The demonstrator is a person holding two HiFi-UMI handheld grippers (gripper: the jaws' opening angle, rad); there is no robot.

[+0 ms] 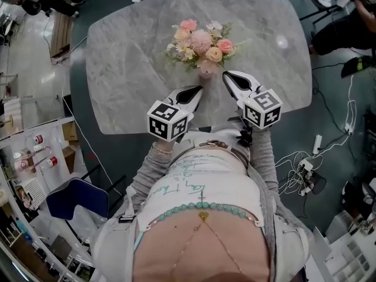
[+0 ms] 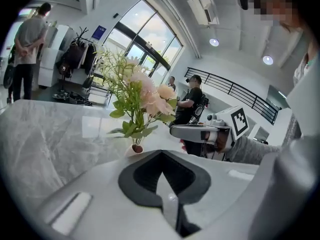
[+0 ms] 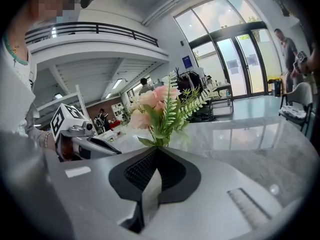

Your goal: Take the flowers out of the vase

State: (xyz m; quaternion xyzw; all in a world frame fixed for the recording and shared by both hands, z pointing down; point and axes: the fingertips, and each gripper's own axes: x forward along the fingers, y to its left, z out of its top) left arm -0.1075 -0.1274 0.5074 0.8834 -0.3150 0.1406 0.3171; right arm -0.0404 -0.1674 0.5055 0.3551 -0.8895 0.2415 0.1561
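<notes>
Flowers (image 1: 200,43) stand upright in vase (image 1: 207,69), upper centre of head view. Right gripper (image 1: 230,78), closed and empty, lies just lower right of vase (nearer); left gripper (image 1: 192,93), likewise closed and empty, lower left.

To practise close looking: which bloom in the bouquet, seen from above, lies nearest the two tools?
The pale yellow rose, at the near edge beside the vase; the pink blooms sit farther back.
</notes>
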